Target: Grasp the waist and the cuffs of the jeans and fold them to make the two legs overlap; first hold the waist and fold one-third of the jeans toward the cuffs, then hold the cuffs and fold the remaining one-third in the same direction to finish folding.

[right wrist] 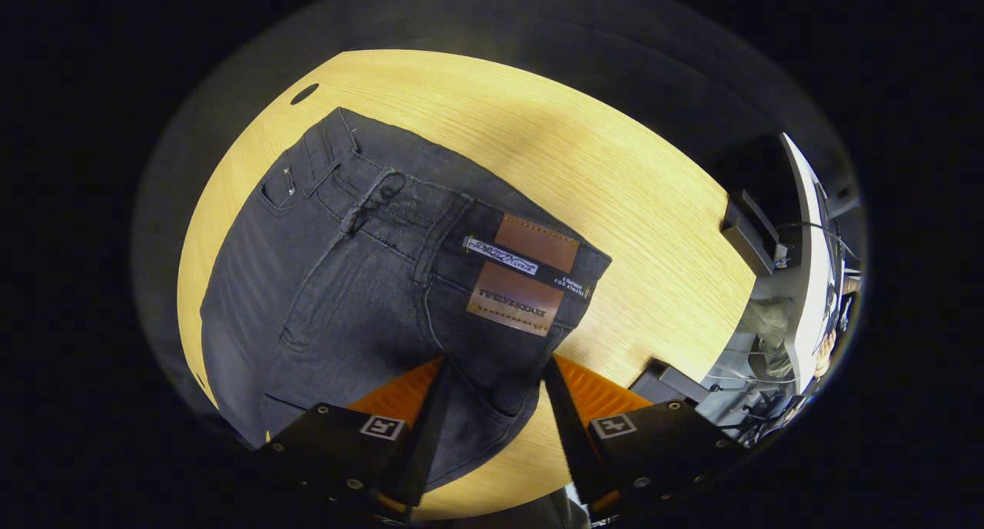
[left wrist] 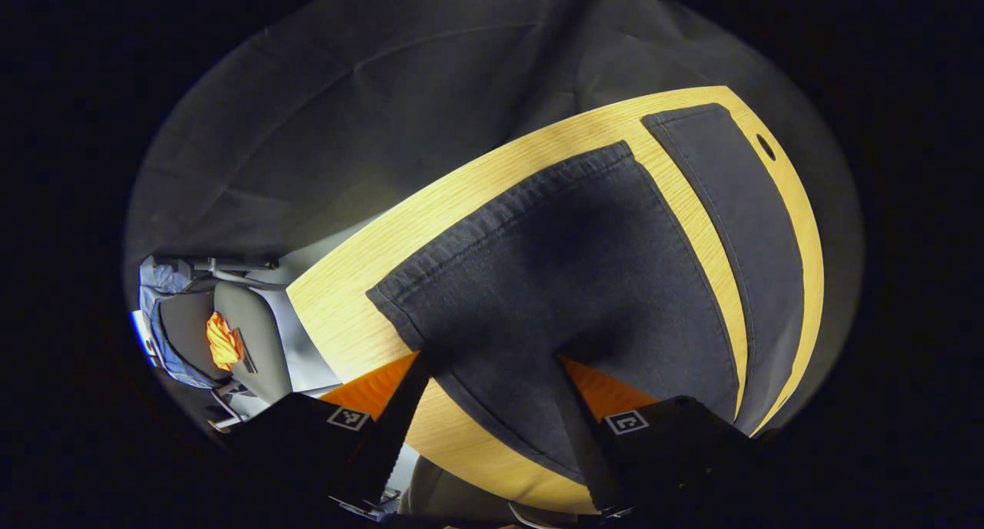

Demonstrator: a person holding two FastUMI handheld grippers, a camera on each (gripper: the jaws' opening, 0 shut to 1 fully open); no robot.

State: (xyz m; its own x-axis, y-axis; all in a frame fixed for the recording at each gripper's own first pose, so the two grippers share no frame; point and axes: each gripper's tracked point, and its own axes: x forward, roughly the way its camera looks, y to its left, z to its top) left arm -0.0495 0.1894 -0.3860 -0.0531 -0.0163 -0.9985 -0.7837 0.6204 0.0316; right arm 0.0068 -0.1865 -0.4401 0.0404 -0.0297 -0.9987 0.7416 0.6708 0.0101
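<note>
- Nearest the lens in the left gripper view, the left hand-held gripper (left wrist: 492, 379) stands with its two fingers spread wide, and the near edge of one leg of the dark charcoal denim jeans (left wrist: 569, 283) lies in the gap; neither finger visibly presses on the cloth.
- Ahead of that hand-held gripper the leg runs to its stitched cuff (left wrist: 500, 206), spread flat on the pale wood-grain counter (left wrist: 346, 283).
- Off to its right, a strip of bare wood away, lies the second leg (left wrist: 738, 229), also flat.
- In the right gripper view, the right hand-held gripper (right wrist: 492, 375) is likewise wide open, with the waist end of the jeans between its fingers and no clear grip on it.
- Just ahead of it sits the brown leather waistband patch (right wrist: 523, 275), with a belt loop and a button farther forward and left.
- A small dark hole (right wrist: 304, 93) marks the counter's far left corner.
- Beyond the counter, left of the left hand-held gripper, stands a grey chair (left wrist: 246, 337) carrying something orange.
</note>
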